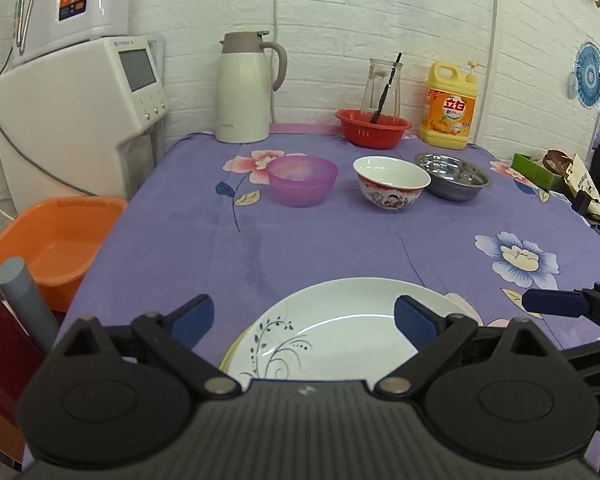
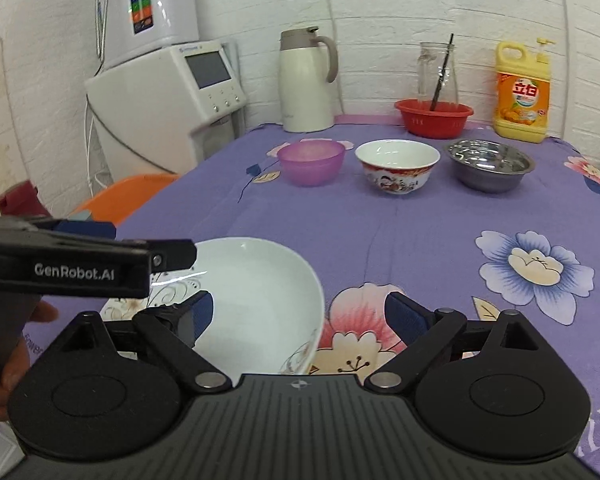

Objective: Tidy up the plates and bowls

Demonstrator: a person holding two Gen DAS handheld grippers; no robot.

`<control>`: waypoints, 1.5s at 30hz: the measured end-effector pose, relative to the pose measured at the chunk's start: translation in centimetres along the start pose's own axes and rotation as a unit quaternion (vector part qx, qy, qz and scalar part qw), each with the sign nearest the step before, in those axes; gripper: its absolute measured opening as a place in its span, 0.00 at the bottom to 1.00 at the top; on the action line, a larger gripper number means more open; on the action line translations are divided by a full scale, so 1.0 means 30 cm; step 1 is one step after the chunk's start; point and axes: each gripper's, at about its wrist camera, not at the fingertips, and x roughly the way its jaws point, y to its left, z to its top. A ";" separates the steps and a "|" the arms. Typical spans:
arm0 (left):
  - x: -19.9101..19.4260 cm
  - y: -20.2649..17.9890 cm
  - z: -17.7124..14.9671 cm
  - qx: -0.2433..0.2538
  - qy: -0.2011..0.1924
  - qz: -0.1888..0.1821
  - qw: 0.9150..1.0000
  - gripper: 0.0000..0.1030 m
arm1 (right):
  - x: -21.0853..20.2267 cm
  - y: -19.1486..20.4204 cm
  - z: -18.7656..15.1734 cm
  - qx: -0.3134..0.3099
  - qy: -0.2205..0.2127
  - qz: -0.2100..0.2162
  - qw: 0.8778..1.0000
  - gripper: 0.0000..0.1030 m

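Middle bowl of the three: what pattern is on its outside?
Red band with cartoon figures on the white middle bowl; the right wrist view shows it best.

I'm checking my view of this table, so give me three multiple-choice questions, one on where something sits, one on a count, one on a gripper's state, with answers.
1. What stands in the red basket?
A. glass jar
B. soap bottle
C. thermos

2. How many bowls form the row mid-table?
A. two
B. three
C. five

3. How is the left gripper?
A. shut on a bowl
B. shut, empty
C. open over the plate

Answers:
1 A, the glass jar rises from the basket.
2 B, purple bowl, white bowl, steel bowl.
3 C, its jaws stand apart above the white plate.
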 end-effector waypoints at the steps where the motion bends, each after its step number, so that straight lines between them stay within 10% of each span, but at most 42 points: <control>1: 0.004 -0.010 0.007 -0.001 0.001 -0.005 1.000 0.93 | -0.001 -0.016 0.007 0.002 0.000 -0.004 1.000 1.00; 13: 0.112 -0.147 0.102 0.006 0.016 -0.056 0.998 0.93 | 0.052 -0.416 0.140 0.026 0.010 -0.100 0.995 1.00; 26: 0.203 -0.132 0.154 0.007 0.033 -0.033 0.999 0.93 | 0.626 -0.842 0.489 0.035 0.125 -0.208 0.969 1.00; 33: 0.223 -0.129 0.171 -0.004 0.036 -0.036 0.999 0.93 | 0.709 -0.870 0.448 0.020 0.180 -0.216 0.959 1.00; 45: 0.300 -0.313 0.222 0.014 0.070 -0.132 0.989 0.93 | 0.434 -0.800 0.281 -0.020 0.227 -0.129 0.965 1.00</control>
